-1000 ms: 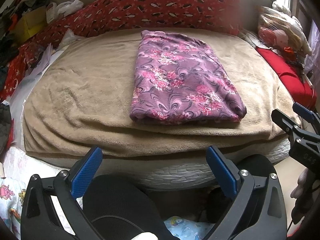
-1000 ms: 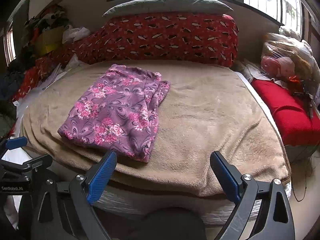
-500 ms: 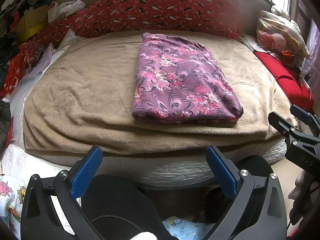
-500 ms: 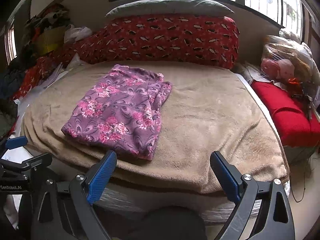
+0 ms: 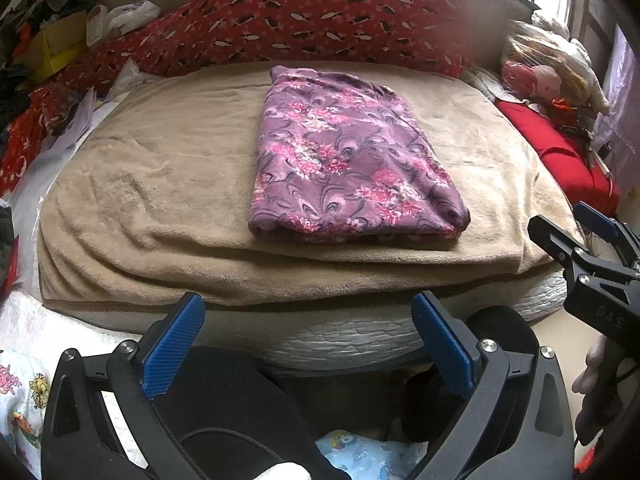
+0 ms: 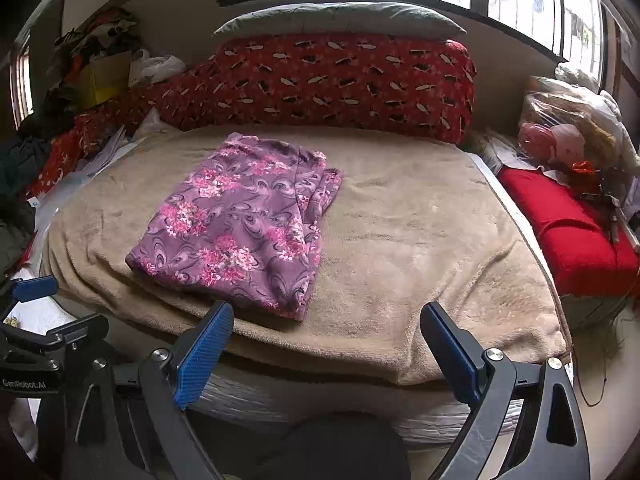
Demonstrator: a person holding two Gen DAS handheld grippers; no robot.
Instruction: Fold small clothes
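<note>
I see the purple floral garment (image 5: 352, 160) lying on the tan blanket (image 5: 152, 184) that covers the bed, folded into a thick rectangle with its bulky folded edge turned toward me and its far end pointing at the long red bolster (image 5: 280, 12). It sits roughly midway between that bolster and the near edge of the blanket, which I take to be deliberate: there it is flat, fully supported and within reach of both tools from the near side. My left claw (image 5: 308, 352) hangs below the near edge of the blanket, its blue pads spread wide with nothing between them, lined up almost straight on the garment's near edge. My right claw (image 6: 324, 356) is just as wide open and empty, on the near side too but off toward the garment's right corner, where the loose layers show along the side in its own view. Neither claw touches the fabric. I judge this fold complete, or one more halving away; the open claws suit either reaching in for the near corners or leaving it.
</note>
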